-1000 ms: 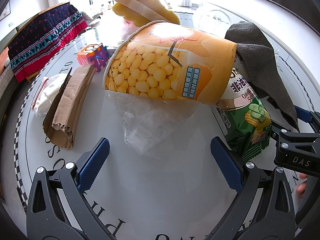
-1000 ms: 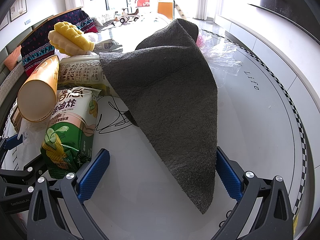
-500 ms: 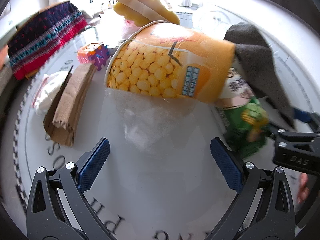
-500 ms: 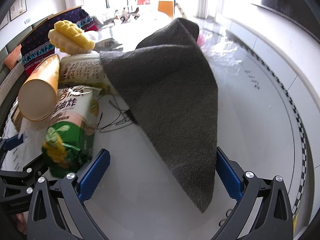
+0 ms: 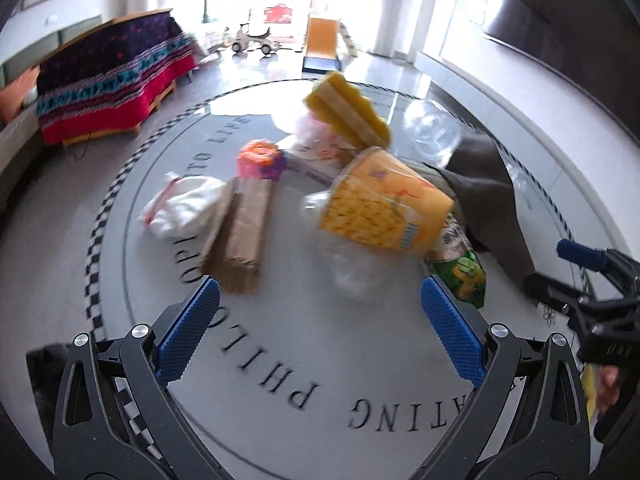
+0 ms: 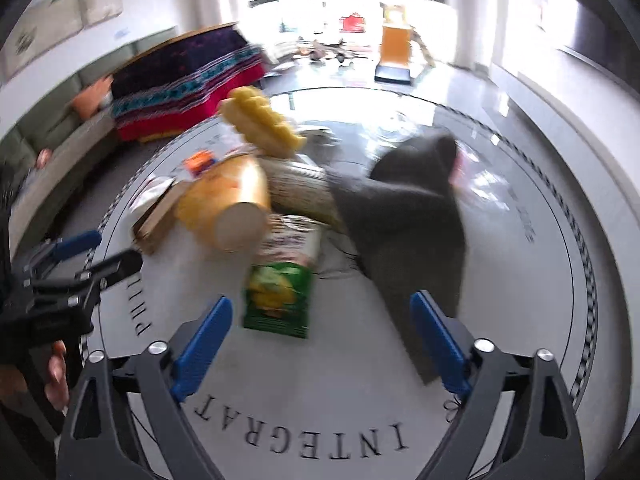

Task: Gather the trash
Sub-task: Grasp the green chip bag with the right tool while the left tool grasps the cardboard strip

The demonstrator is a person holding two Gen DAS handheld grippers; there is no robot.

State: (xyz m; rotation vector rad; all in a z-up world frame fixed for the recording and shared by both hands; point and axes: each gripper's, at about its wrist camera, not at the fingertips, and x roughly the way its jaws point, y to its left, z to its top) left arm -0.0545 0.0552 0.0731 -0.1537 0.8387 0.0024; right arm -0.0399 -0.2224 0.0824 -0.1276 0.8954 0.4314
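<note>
Left claw (image 5: 320,320) hovering agape, holding nothing, above the round lettered worktop (image 5: 280,360); right claw (image 6: 320,332) likewise spread wide and gripping nothing. Trash sitting heaped mid-worktop: corn-print cup (image 5: 384,212) lying on its side, green snack bag (image 6: 280,296) just beside it, cardboard piece (image 5: 244,236), grey cloth (image 6: 416,216) draping nearby.

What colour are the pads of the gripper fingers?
Blue pads, ribbed texture; clearest in the left wrist view.

the round table (image 5: 280,360) reads "philo", "to life" and "integrat".
</note>
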